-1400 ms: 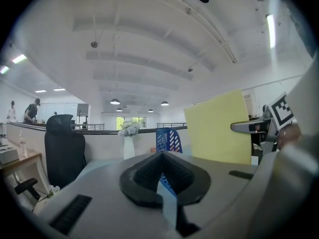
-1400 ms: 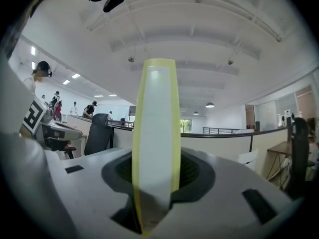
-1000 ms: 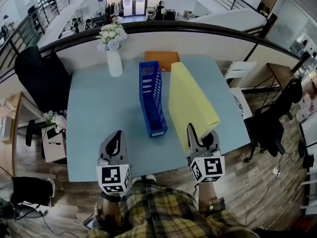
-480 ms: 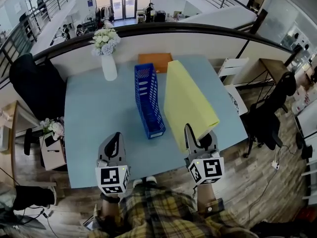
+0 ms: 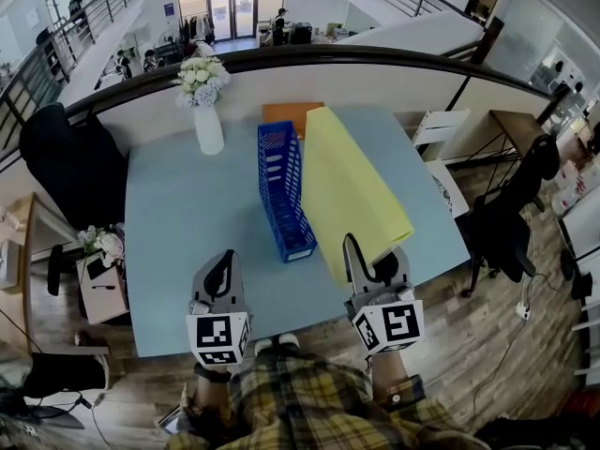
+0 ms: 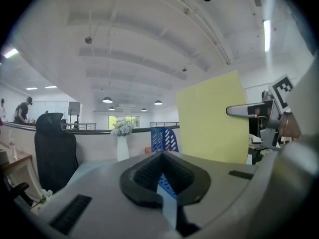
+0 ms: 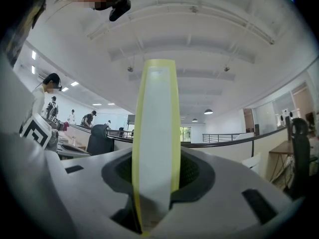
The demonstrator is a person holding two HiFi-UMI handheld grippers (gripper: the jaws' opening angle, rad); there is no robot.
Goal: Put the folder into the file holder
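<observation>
Head view: folder lifted, not yet brought into the holder.

The yellow folder [image 5: 352, 190] is gripped at its near edge by the closed fingers of the right gripper [image 5: 370, 262] and is held tilted above the table [image 5: 178, 223], just right of the blue holder [image 5: 284, 190] and roughly along its length. Whether folder and holder touch cannot be told. The holder stands on the table, and nothing is seen inside it. The left gripper [image 5: 221, 268] is held near the table's front edge, left of the holder, its fingers closed on nothing. The pick-up is judged done. What is left is for the folder to be brought over the holder's open top, lowered in and released.
</observation>
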